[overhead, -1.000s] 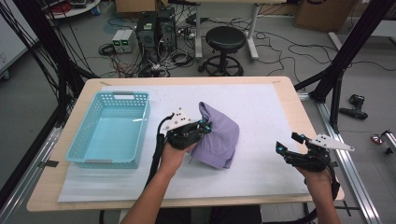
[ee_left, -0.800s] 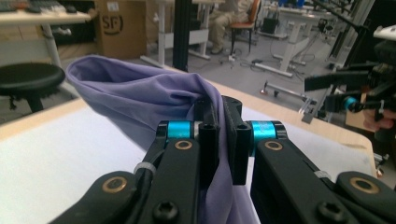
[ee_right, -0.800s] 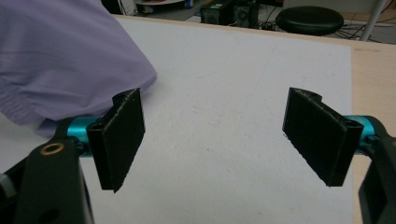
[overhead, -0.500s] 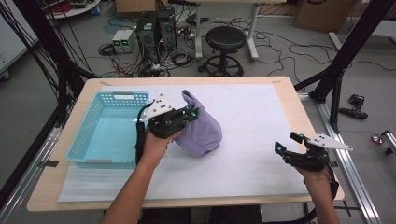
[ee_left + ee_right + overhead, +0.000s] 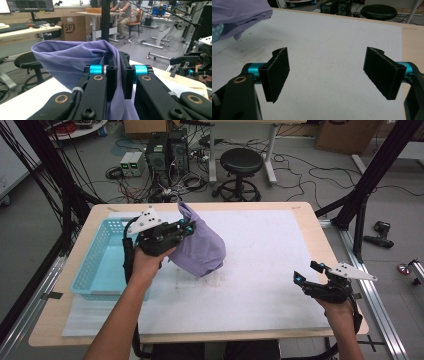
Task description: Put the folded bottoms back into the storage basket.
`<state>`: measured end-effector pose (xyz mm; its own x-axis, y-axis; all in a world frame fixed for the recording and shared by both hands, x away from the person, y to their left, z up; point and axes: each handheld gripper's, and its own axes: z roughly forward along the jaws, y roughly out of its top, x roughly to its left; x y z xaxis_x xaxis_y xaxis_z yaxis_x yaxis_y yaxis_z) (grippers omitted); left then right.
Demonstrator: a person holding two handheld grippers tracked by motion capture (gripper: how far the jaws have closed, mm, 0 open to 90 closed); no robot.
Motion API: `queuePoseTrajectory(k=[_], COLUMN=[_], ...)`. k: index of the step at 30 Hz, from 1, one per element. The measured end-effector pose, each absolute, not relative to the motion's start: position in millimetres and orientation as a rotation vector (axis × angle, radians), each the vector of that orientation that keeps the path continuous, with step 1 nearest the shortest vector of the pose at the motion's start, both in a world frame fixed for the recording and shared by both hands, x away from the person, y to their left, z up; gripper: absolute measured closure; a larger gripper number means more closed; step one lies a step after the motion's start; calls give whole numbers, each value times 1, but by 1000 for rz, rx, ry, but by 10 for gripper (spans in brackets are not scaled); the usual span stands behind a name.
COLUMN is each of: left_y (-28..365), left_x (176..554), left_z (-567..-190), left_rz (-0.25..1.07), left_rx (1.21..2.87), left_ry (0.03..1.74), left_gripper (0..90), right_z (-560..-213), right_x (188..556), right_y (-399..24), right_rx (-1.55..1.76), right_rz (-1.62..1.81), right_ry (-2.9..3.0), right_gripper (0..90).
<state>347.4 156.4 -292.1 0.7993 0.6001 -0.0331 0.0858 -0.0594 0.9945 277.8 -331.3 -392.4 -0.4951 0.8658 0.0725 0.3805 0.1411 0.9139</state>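
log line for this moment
left gripper: shut on purple cloth | cloth: lifted beside basket | right gripper: open, empty

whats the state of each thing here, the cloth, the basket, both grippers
purple cloth: bunched, pinched at one fold and lifted, its lower part hanging down to the white mat
left gripper: shut on the purple cloth
right gripper: open, nothing between its jaws, held over the mat near the table's right edge
blue basket: upright on the table's left side, no item seen inside
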Motion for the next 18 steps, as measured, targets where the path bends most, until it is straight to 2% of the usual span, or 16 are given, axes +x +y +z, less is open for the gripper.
queuePoseTrajectory(k=[18], left_y=[219], left_x=[339], left_z=[-280], left_rz=[504], left_rx=[1486], left_ry=[567], left_gripper=[856], right_z=[-391], right_x=[278], right_y=[-326], right_rx=[1174], right_rz=[1327], right_ry=[1953], right_gripper=[209])
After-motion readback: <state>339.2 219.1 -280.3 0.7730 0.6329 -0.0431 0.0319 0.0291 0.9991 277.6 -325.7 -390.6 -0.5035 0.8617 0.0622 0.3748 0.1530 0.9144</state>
